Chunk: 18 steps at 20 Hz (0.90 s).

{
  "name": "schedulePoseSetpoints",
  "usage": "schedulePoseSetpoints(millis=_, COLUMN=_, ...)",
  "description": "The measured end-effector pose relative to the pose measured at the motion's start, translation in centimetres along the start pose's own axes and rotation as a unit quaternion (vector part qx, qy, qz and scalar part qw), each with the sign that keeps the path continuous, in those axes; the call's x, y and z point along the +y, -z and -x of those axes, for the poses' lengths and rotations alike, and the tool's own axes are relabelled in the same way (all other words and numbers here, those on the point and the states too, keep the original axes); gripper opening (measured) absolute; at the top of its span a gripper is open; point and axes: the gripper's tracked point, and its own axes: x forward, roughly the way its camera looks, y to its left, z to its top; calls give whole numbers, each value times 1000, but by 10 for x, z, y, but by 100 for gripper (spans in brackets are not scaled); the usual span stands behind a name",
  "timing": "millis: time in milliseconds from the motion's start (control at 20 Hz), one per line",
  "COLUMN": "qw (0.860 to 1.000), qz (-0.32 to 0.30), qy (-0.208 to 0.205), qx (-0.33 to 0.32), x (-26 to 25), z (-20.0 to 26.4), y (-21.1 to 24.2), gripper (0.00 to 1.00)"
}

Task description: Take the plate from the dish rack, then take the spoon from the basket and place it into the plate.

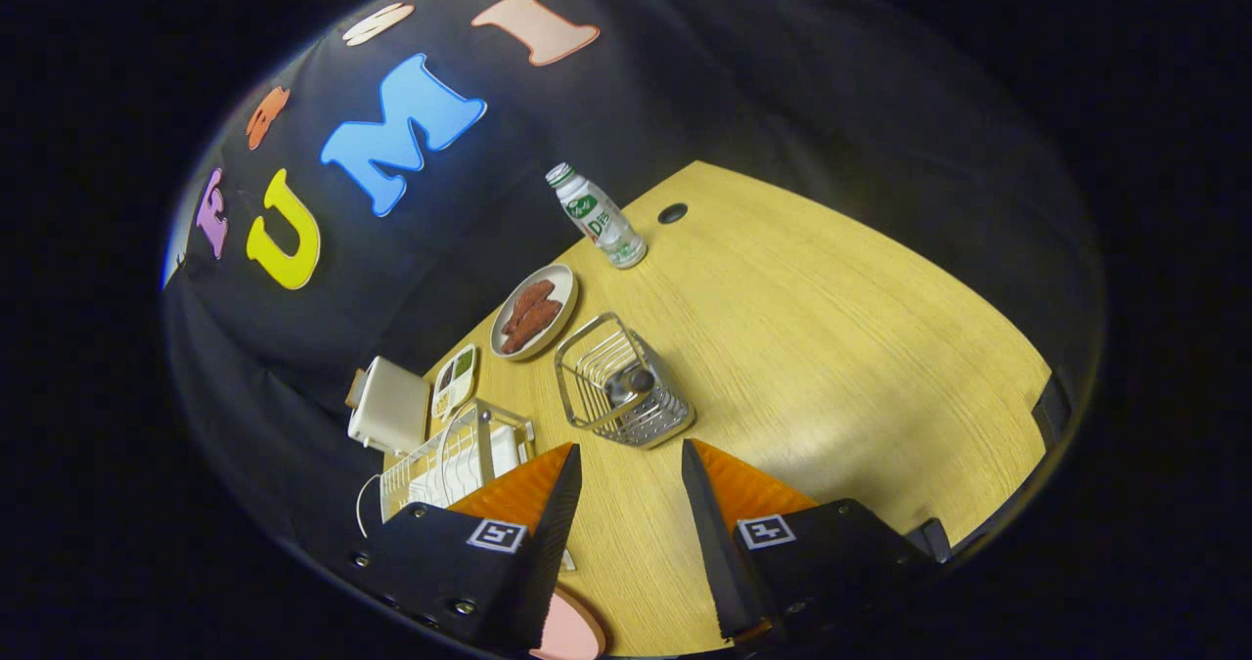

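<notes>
From the view along my tongs (631,469), the two fingers stand apart with nothing between them, only bare tabletop (831,347) in the gap. Just ahead of the fingers sits the wire basket (622,379), and inside it I make out a rounded metal thing that I take for the spoon (631,381), bowl end up. Beside my left finger lies the white dish rack (452,460); I cannot tell whether a plate is standing in it. Down by the base of that same finger a pink rounded edge peeks out, which I judge to be the plate (572,631), already on the tabletop. Beyond the basket are a dish of sausages (534,310) and a small bottle (597,215), with a white box (389,406) near the rack.

If the pink piece is indeed the plate, the step in hand is the spoon. My next move calls for coming down over the basket, squaring the fingers on the spoon's end, and avoiding the wire rim as I close.
</notes>
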Motion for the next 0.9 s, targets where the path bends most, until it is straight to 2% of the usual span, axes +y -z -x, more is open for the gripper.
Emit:
schedulePoseSetpoints(millis=250, qw=997, qz=-8, qy=26, qx=-70, x=5, z=-21, y=-22, gripper=62)
schedulePoseSetpoints(millis=450, qw=995, qz=-23, qy=30, qx=-88, x=4, z=-53, y=-21, gripper=61)
schedulePoseSetpoints(millis=500, qw=994, qz=-34, qy=35, qx=-96, x=2, z=-51, y=-25, gripper=37)
schedulePoseSetpoints(millis=600, qw=992, qz=-62, qy=30, qx=-108, x=1, z=-55, y=-29, gripper=20)
schedulePoseSetpoints(millis=700, qw=989, qz=-82, qy=30, qx=-116, x=3, z=-46, y=-36, gripper=20)
schedulePoseSetpoints(millis=750, qw=990, qz=-85, qy=19, qx=-112, x=5, z=-64, y=-38, gripper=9)
schedulePoseSetpoints(millis=900, qw=992, qz=-62, qy=19, qx=-110, x=10, z=-57, y=-46, gripper=9)
